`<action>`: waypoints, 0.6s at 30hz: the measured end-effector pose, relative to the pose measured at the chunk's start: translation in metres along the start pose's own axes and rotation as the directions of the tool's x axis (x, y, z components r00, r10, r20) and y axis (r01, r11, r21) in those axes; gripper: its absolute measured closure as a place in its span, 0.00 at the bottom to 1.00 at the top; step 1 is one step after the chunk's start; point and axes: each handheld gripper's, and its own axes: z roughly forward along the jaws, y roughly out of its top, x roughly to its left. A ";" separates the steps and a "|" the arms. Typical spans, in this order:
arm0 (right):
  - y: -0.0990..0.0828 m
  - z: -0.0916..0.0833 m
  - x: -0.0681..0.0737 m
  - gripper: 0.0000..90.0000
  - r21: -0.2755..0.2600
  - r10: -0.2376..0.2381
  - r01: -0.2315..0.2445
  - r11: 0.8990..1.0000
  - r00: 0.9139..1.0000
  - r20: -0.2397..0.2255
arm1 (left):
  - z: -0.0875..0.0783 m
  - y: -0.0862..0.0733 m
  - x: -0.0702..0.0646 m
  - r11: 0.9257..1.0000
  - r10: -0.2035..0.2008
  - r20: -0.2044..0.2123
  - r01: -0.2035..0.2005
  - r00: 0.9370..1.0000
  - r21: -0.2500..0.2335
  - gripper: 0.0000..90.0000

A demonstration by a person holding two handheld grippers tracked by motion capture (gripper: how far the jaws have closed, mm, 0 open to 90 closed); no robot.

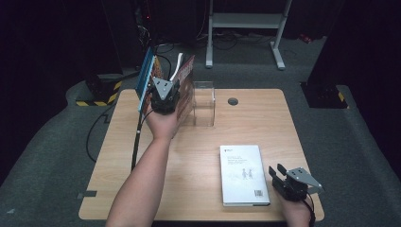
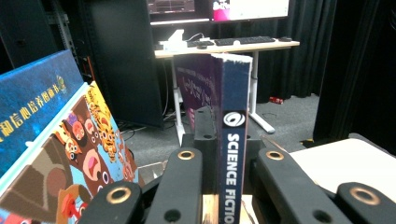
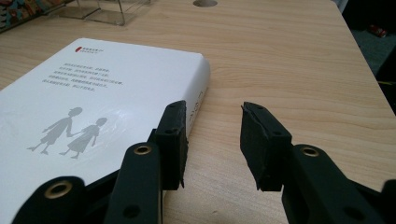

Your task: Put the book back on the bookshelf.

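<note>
Pale wood worktop (image 1: pixel 198 165) runs out from the person's side toward a dark room. Nearest, at the right front corner, the right gripper (image 1: pixel 279 172) rests with its jaws parted and nothing between them. Just to its left lies a white book (image 1: pixel 243 174), flat, long axis running front to back; in the right gripper view its spine edge (image 3: pixel 198 100) sits right by one jaw. Farther off, at the rear left, the left gripper (image 1: pixel 163 97) is clamped on the spine of a science fiction book (image 2: pixel 232 154), held upright. It stands between leaning picture books (image 2: pixel 56 154) and a clear acrylic stand (image 1: pixel 203 101). My guess: this book goes upright against the stand, so the left hand is the working one.
</note>
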 end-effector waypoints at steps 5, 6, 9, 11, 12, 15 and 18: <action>0.000 0.000 0.000 0.68 0.001 0.002 -0.002 1.000 1.000 0.001 | 0.008 -0.002 0.000 1.000 -0.015 -0.009 0.015 1.000 -0.010 0.93; -0.001 0.000 0.000 0.68 0.001 0.003 -0.003 1.000 1.000 0.001 | 0.010 -0.002 -0.001 1.000 -0.016 -0.010 0.016 1.000 -0.011 0.93; -0.001 0.000 -0.001 0.68 0.002 0.005 -0.005 1.000 1.000 0.002 | 0.013 -0.002 -0.001 1.000 -0.022 -0.012 0.022 1.000 -0.017 0.93; -0.001 0.000 -0.001 0.68 0.000 0.004 -0.004 1.000 1.000 0.002 | 0.018 -0.002 -0.004 0.999 -0.024 -0.013 0.024 1.000 -0.031 0.93; -0.001 0.000 -0.001 0.68 -0.001 0.006 -0.006 1.000 1.000 0.003 | 0.020 -0.002 -0.006 0.999 -0.018 -0.012 0.018 1.000 -0.034 0.93; -0.001 -0.002 -0.001 0.68 -0.006 0.013 -0.013 1.000 1.000 0.004 | 0.025 -0.003 -0.010 0.999 -0.015 -0.013 0.014 1.000 -0.034 0.93; -0.001 -0.003 -0.003 0.68 -0.006 0.024 -0.024 1.000 1.000 0.002 | 0.030 -0.004 -0.013 0.999 -0.016 -0.012 0.015 1.000 -0.036 0.93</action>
